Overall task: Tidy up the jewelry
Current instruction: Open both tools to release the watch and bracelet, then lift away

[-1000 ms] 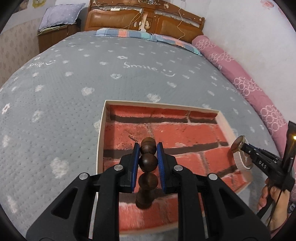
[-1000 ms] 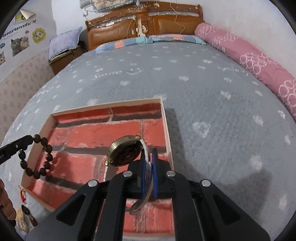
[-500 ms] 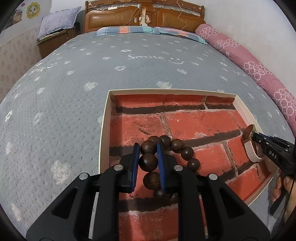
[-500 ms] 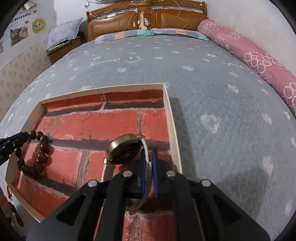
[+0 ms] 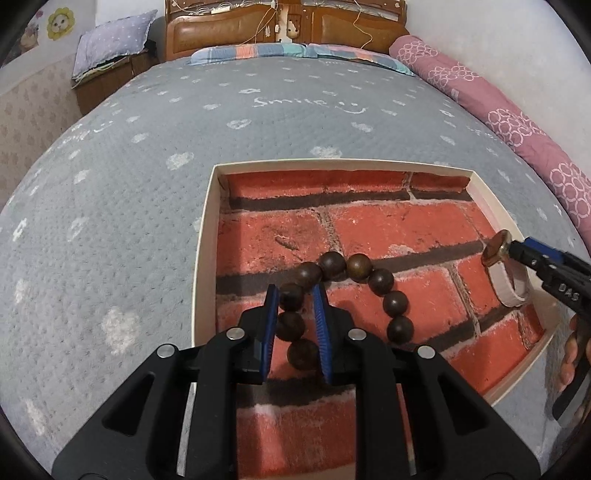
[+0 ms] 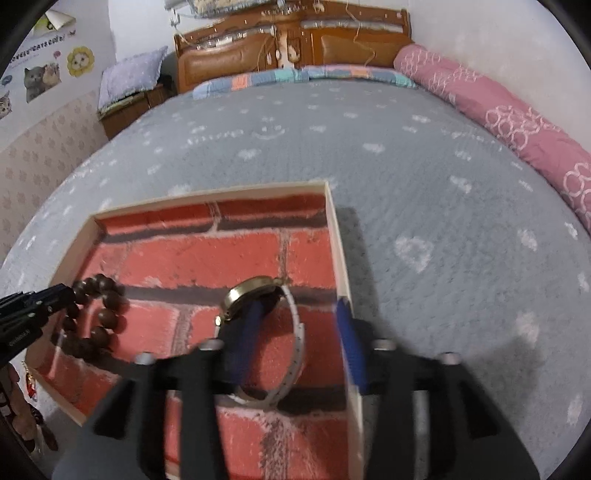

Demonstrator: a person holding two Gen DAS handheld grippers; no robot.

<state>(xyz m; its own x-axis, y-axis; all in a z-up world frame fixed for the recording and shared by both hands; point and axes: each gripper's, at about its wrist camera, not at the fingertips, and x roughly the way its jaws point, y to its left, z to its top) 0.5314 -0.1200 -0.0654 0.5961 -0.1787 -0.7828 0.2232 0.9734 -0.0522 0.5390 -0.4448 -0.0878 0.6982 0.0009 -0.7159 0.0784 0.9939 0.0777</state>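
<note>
A shallow cream box with a red brick-pattern floor (image 5: 388, 236) (image 6: 221, 258) lies on the bed. A dark wooden bead bracelet (image 5: 369, 280) (image 6: 99, 317) rests on its floor at the left. My left gripper (image 5: 295, 302) sits around its near beads with the jaws slightly apart, loose on them. A gold watch with a white strap (image 6: 266, 310) (image 5: 502, 269) lies on the floor by the box's right wall. My right gripper (image 6: 299, 314) is open around it, blurred by motion.
The grey bedspread (image 5: 147, 155) with white hearts surrounds the box. A pink bolster (image 6: 517, 122) lies along the right wall, a wooden headboard (image 5: 284, 26) at the back. Small trinkets (image 6: 29, 380) lie at the bed's left edge.
Both grippers lowered their items into the box. The bracelet now lies spread on the floor and the left jaws have loosened. The right jaws have opened, releasing the watch.
</note>
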